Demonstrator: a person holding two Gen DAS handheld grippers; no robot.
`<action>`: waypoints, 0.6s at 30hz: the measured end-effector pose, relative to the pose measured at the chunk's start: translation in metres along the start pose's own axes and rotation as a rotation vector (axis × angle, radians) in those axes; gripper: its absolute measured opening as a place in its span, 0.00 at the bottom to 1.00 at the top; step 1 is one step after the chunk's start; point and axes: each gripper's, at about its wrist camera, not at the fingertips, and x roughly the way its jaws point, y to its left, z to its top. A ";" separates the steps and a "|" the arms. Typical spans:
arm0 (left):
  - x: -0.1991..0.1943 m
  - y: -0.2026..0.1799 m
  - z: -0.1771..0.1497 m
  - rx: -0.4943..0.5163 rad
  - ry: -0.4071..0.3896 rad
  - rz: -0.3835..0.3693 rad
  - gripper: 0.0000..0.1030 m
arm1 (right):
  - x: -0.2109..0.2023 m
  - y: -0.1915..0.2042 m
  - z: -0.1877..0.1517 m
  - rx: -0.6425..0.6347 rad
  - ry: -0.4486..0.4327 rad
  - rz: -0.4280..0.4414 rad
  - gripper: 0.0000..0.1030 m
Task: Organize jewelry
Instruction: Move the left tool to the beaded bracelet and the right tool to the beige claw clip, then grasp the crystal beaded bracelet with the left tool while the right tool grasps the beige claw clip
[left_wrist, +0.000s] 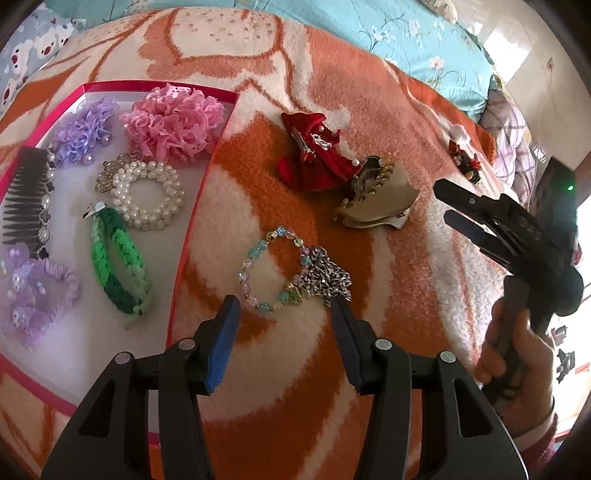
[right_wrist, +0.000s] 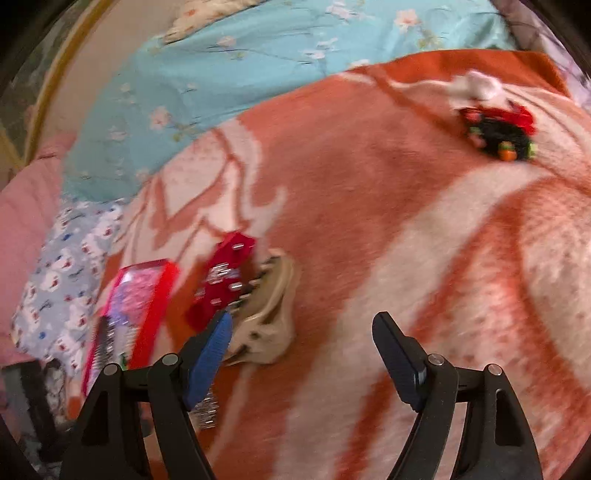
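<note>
Left claw (left_wrist: 284, 308) apart, empty, over bead bracelet (left_wrist: 271, 271) and silver chain (left_wrist: 327, 277) on blanket (left_wrist: 388, 110). Right claw (right_wrist: 304, 325) apart, empty, near beige hair clip (right_wrist: 267, 325). Red-rimmed box (left_wrist: 207, 184) held other pieces.

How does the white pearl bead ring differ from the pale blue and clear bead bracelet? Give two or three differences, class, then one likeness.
The white pearl bead ring lies inside the red-rimmed tray; the pale blue and clear bead bracelet lies outside it on the orange and cream blanket. The ring is a thick band several pearls wide; the bracelet is one thin strand. The ring is opaque white; the bracelet looks translucent. Both are beaded loops lying flat.
</note>
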 end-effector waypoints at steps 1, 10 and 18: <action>0.003 0.000 0.001 0.006 0.003 0.007 0.48 | 0.004 0.007 -0.002 -0.015 0.015 0.029 0.78; 0.024 -0.007 0.015 0.098 0.007 0.049 0.48 | 0.047 0.032 -0.004 -0.061 0.130 0.035 0.78; 0.035 -0.020 0.014 0.220 0.024 0.128 0.15 | 0.056 0.030 -0.003 -0.072 0.149 0.076 0.45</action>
